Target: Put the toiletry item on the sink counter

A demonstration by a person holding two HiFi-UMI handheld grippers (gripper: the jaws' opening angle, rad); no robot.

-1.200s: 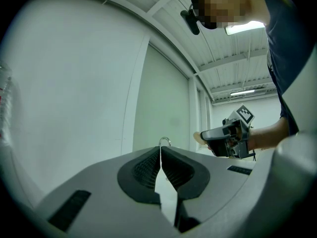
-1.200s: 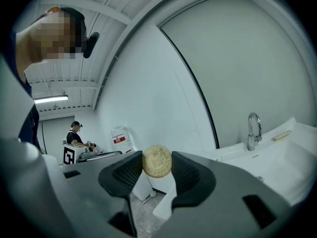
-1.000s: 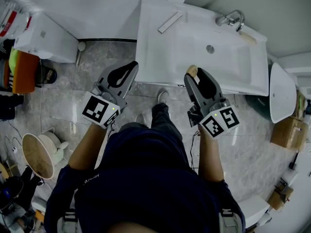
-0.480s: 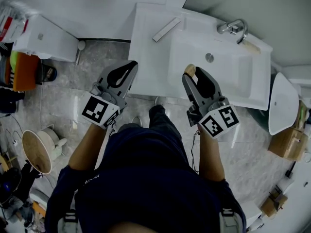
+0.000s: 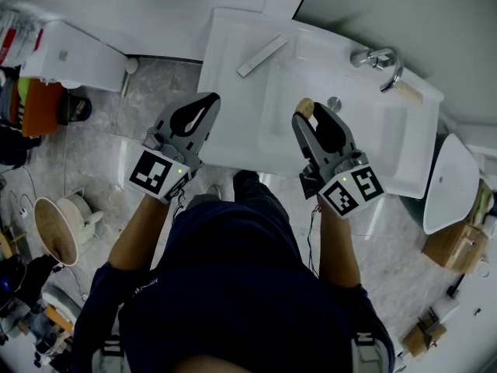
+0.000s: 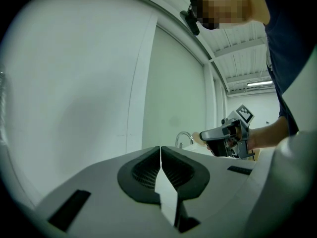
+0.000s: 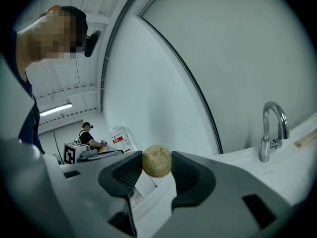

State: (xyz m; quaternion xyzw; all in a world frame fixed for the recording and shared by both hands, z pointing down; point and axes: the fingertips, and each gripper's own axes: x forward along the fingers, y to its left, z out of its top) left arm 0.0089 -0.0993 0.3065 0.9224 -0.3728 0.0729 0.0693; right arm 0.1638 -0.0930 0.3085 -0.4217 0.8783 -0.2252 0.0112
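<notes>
My right gripper (image 5: 310,115) is shut on a small round beige toiletry item (image 5: 305,109), which I hold over the front rim of the white sink counter (image 5: 225,61). In the right gripper view the item's round end (image 7: 157,161) sits pinched between the dark pads (image 7: 128,173), with the chrome faucet (image 7: 271,130) beyond it to the right. My left gripper (image 5: 210,101) hangs over the counter's front left edge, shut with nothing in it. In the left gripper view its jaws (image 6: 160,152) meet, and the right gripper (image 6: 225,135) shows beyond them.
A flat grey bar (image 5: 262,56) lies on the counter's left part. The faucet (image 5: 379,57) and a beige piece (image 5: 408,92) stand behind the basin. A white toilet (image 5: 70,57) is at left, a white fixture (image 5: 446,179) and a wooden box (image 5: 456,247) at right.
Both grippers have come forward toward the sink, which now lies under their tips. The right gripper still grips the round item; the left stays shut.
</notes>
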